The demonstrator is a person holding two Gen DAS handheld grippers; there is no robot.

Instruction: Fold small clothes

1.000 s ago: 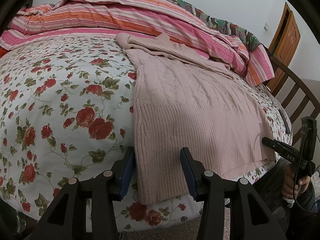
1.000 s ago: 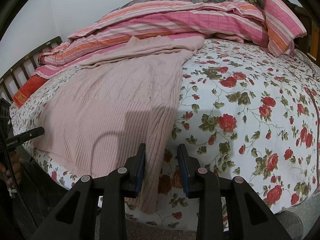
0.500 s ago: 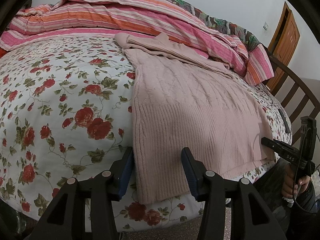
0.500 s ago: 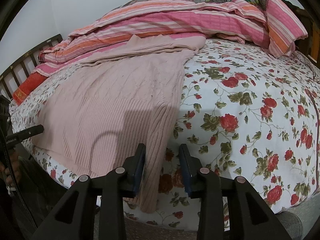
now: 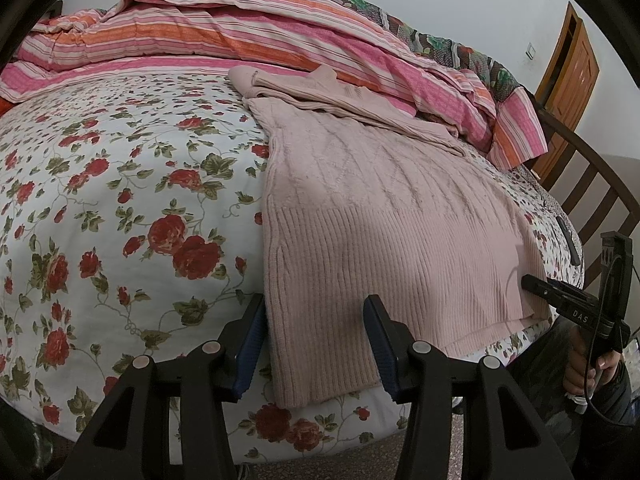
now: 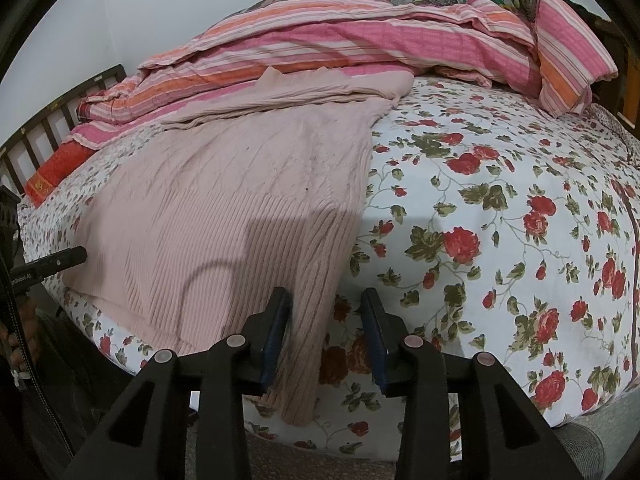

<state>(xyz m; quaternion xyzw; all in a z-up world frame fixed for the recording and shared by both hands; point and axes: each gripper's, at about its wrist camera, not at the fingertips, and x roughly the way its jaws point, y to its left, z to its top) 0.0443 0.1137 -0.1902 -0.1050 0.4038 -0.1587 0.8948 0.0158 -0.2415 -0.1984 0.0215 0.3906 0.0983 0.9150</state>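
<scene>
Floral bed (image 5: 120, 208), striped quilt (image 5: 240, 36), pink sweater (image 5: 380, 220)

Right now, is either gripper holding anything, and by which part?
Nothing is held. The left gripper is open around one bottom corner of the sweater; the right gripper is open around the other. Neither has closed on the hem.

Both wrist views low at bed edge (image 5: 120, 360), facing headward, sharing pink sweater (image 6: 224, 220)

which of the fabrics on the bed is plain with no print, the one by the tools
The pink knit sweater: one solid colour. The bedsheet under it has red roses, and the quilt heaped behind is striped.
</scene>
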